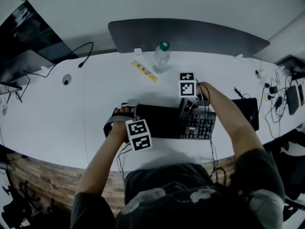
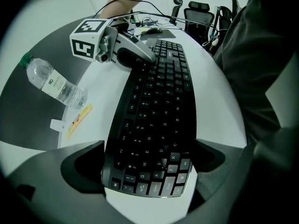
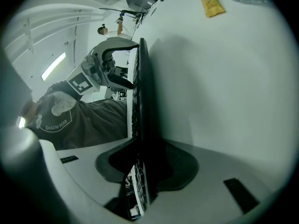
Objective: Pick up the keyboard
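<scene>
Keyboard (image 1: 167,123) btwn L gripper (image 1: 122,115), R gripper (image 1: 185,112)

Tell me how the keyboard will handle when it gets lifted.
Probably stiff: the keyboard looks like one long hard slab. Smooth dark edges may slip. Long and low, it would likely tilt if lifted unevenly.

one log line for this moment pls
left gripper: shut on keyboard, left end | right gripper: shut on keyboard, far edge | bottle: standing beyond
</scene>
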`<state>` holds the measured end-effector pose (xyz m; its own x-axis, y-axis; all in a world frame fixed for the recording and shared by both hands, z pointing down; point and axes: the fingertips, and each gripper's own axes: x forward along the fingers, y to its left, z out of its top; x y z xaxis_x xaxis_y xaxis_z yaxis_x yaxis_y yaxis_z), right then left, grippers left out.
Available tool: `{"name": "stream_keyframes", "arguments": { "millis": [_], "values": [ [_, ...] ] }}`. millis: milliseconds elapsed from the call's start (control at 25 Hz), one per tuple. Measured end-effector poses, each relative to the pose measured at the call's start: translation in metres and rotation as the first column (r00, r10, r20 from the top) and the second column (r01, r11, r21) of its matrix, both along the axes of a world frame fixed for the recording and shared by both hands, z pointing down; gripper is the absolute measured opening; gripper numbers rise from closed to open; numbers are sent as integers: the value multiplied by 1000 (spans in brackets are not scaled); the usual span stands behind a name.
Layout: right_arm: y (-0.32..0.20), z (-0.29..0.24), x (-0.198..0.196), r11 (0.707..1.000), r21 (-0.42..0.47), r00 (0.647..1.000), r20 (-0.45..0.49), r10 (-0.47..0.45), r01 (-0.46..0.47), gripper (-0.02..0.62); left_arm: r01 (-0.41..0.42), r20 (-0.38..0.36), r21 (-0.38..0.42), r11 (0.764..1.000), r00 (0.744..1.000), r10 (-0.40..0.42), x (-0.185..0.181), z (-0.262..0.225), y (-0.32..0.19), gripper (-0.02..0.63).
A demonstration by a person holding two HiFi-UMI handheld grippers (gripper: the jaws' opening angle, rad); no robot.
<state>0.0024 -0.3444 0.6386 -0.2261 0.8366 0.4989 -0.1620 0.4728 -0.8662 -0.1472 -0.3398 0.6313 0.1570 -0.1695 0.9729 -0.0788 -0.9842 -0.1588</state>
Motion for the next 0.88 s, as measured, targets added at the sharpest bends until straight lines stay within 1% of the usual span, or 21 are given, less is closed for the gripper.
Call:
{"name": "stream_keyframes", "arguments": {
  "millis": [80, 160, 280, 400, 480, 560, 640, 720, 800, 880],
  "values": [
    [1, -2, 1, 1000, 19, 1000, 6, 12, -12, 124, 14, -4, 3, 1000, 1000, -14, -1, 0, 0, 563],
    [-1, -7, 0, 997, 61, 999, 35, 37, -39, 117, 21, -21, 34, 999, 1000, -20, -3, -3, -1, 563],
    [-1, -18, 1, 990, 125, 996, 68, 58, -66, 108, 15, -33, 128, 992, 999, -10, -2, -12, -3, 563],
    [1, -30, 2, 978, 185, 992, 99, 82, -99, 99, 23, -38, 215, 976, 999, -15, 0, -23, -1, 563],
    [4, -38, 2, 966, 228, 988, 122, 96, -122, 94, 81, -99, 245, 966, 993, -58, 5, -35, -1, 563],
    [6, -44, 3, 951, 277, 985, 138, 101, -136, 92, 148, -165, 251, 957, 980, -109, 11, -49, -1, 563],
    [9, -49, 3, 928, 343, 984, 152, 96, -144, 92, 185, -193, 265, 946, 972, -136, 14, -60, 1, 563],
    [11, -56, 2, 893, 425, 984, 160, 83, -145, 94, 217, -208, 282, 934, 965, -161, 15, -68, 3, 562],
    [12, -63, 2, 845, 518, 986, 156, 63, -136, 92, 252, -221, 300, 920, 957, -190, 12, -74, 5, 561],
    [11, -71, 3, 789, 603, 989, 141, 38, -116, 91, 283, -239, 315, 906, 948, -212, 12, -82, 8, 561]
  ]
}}
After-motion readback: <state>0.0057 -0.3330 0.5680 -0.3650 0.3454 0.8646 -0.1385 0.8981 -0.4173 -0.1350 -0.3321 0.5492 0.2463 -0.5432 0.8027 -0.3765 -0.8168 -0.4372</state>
